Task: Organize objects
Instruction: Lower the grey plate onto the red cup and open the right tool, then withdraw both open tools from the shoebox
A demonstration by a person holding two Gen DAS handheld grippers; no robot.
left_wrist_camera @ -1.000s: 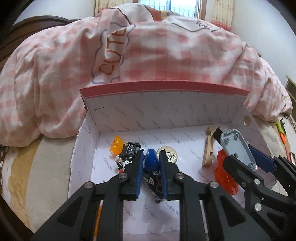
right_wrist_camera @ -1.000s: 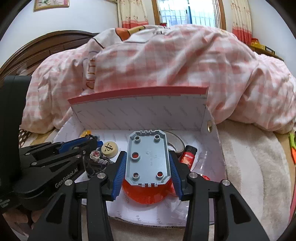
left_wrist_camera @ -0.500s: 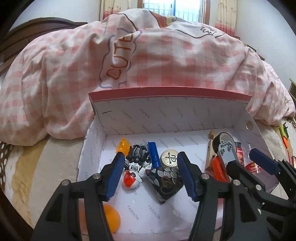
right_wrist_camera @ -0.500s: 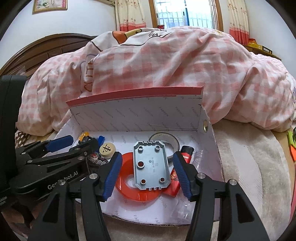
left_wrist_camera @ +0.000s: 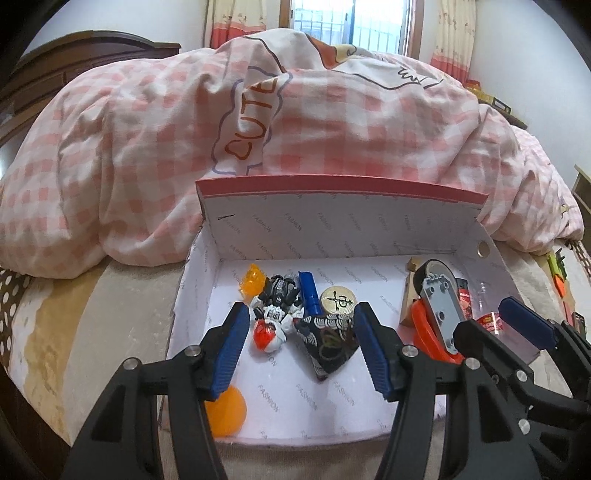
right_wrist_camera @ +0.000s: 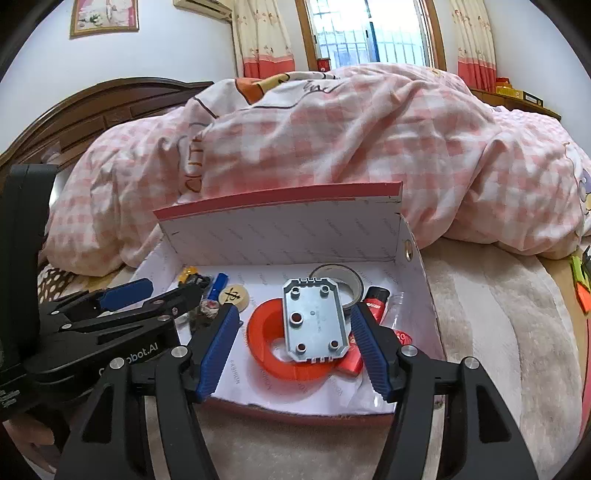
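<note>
Both grippers stand wide open and empty above the white cardboard box [left_wrist_camera: 280, 236]. Left gripper [left_wrist_camera: 297, 345]: dark patterned pouch [left_wrist_camera: 327, 341] between its jaws. Right gripper [right_wrist_camera: 293, 349]: grey studded plastic plate [right_wrist_camera: 314, 325] between its jaws, resting on the orange-red ring [right_wrist_camera: 266, 345]. Withdraw straight back, clear of the near rim.

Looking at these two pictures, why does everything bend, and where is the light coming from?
Both views use fisheye lenses: in the left wrist view the box rim bows and the corners go black. In the right wrist view the window is washed out, with daylight coming from behind the bed; the grey plate stays sharp, while the quilt looks softer.
</note>
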